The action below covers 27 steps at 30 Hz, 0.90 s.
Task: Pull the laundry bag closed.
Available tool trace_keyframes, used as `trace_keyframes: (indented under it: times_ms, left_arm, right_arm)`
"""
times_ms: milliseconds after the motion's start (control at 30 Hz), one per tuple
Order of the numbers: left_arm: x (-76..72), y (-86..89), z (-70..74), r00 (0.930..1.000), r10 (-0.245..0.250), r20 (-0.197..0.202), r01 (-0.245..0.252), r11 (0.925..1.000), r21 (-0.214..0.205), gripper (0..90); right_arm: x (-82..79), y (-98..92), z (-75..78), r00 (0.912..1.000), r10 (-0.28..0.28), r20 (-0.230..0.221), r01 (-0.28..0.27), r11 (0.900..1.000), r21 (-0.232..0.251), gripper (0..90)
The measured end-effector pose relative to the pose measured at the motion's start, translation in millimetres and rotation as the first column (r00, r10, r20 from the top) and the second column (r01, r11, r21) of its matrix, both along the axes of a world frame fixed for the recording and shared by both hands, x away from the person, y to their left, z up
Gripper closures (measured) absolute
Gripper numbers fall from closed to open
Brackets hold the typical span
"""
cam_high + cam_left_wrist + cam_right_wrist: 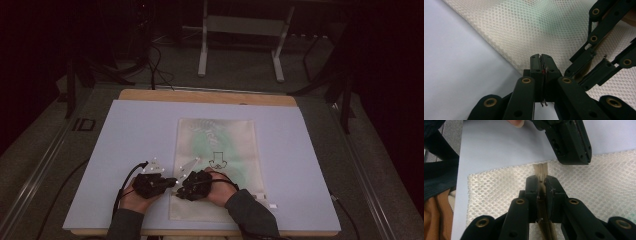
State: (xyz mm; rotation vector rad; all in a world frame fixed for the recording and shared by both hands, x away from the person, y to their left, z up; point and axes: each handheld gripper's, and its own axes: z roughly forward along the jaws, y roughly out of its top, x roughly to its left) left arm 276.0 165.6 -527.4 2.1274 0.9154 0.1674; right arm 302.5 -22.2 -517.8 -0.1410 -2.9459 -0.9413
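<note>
Mesh bag, cream-coloured with a pale green tint and a small dark printed figure, lies flat on a light lavender mat that covers a wooden table. The bag sits a little right of the mat's middle, its long side running away from the person.

Both hands come in from the bottom of the high view and meet at the bag's near left edge. The left gripper and the right gripper sit tip to tip, nearly touching.

In the left gripper view, the left gripper has its jaws pressed together at the mesh edge, with a thin strip showing between them; what that strip is cannot be told. The right gripper's linkage crosses the mesh at the right of that view.

In the right gripper view, the right gripper is clamped on a tan zipper tape that runs along the bag's edge, the tape passing between its jaws. The left gripper's black tip hangs just beyond it.
</note>
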Motion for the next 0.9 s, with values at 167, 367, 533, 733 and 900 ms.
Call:
trace_keyframes:
  times_ms: [167,367,533,733,900]
  left_arm:
    - [-2.2,-3.3,0.3,0.9997,-0.022,-0.007,0.022,0.9998,0.005,87.8]
    - [-1.6,-5.7,-2.0,0.9993,-0.028,-0.026,0.029,0.9990,0.035,87.9]
    - [-1.5,-6.9,-3.0,0.9991,-0.029,-0.032,0.031,0.9983,0.050,88.0]
    - [0.1,-7.3,-4.9,0.9981,-0.034,-0.052,0.036,0.9983,0.045,88.7]
    - [0.3,-7.2,-5.5,0.9980,-0.032,-0.055,0.035,0.9985,0.043,89.3]
  right_arm:
    - [-2.3,0.4,-0.4,0.9997,0.003,0.023,-0.003,1.0000,-0.008,81.6]
    - [-2.5,-0.5,-1.7,0.9998,-0.005,0.020,0.005,1.0000,0.006,81.7]
    - [-1.7,-0.8,-1.6,0.9999,-0.004,0.012,0.004,1.0000,0.005,81.7]
    - [-2.6,0.1,-0.9,0.9997,0.001,0.025,-0.001,1.0000,-0.005,81.9]
    - [-3.8,0.2,-0.4,0.9992,0.008,0.040,-0.008,0.9999,-0.009,81.9]
